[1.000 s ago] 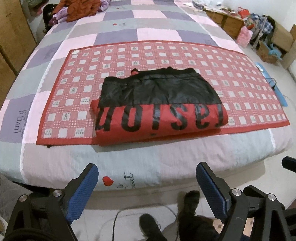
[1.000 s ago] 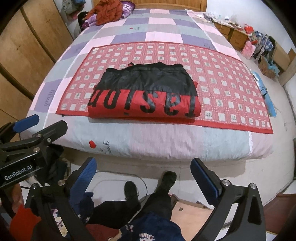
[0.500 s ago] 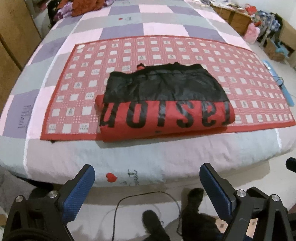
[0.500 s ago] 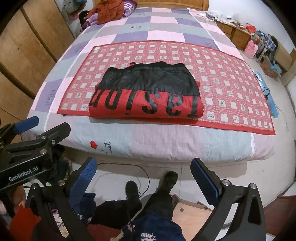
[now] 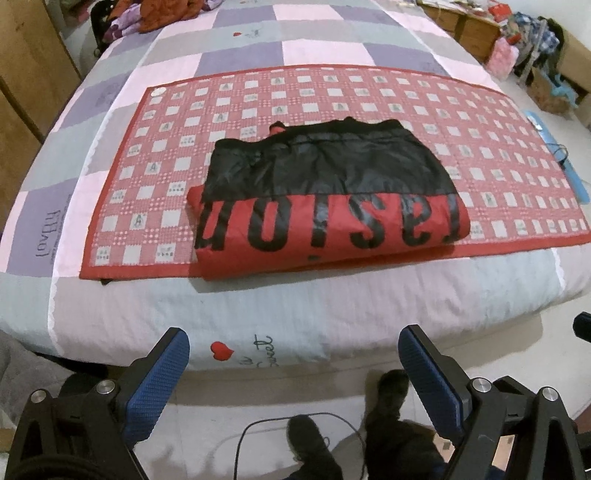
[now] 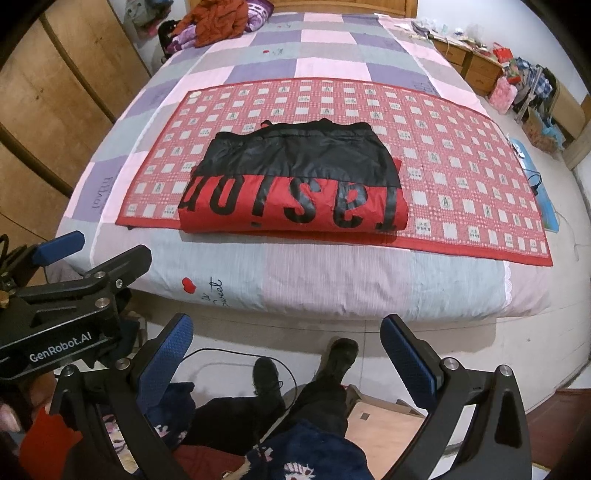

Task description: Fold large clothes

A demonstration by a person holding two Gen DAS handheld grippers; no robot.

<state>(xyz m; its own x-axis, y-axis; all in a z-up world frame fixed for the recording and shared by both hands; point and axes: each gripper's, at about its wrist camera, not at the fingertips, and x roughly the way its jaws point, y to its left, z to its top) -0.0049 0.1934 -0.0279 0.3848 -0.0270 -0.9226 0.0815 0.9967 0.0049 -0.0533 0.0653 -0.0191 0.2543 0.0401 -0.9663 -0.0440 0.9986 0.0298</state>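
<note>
A folded red and black jacket (image 5: 325,199) (image 6: 295,184) with large black letters lies on a red checked mat (image 5: 498,155) (image 6: 461,177) near the bed's front edge. My left gripper (image 5: 293,350) hangs open off the bed, over the floor, well short of the jacket, nothing between its blue pads. My right gripper (image 6: 286,339) is likewise open and empty, held back from the bed above the person's legs. The left gripper's body (image 6: 70,295) shows at the left of the right wrist view.
The bed (image 5: 258,302) has a patchwork cover of purple, pink and grey. Clothes (image 6: 218,18) are piled at its far left corner. A wooden wardrobe (image 6: 48,103) stands on the left, drawers and clutter (image 6: 517,74) on the right. The person's shoes (image 6: 306,365) and a cable lie on the floor.
Both grippers have drifted closer to the bed, so the jacket sits lower and larger in view. The jacket has not moved and both grippers stay open.
</note>
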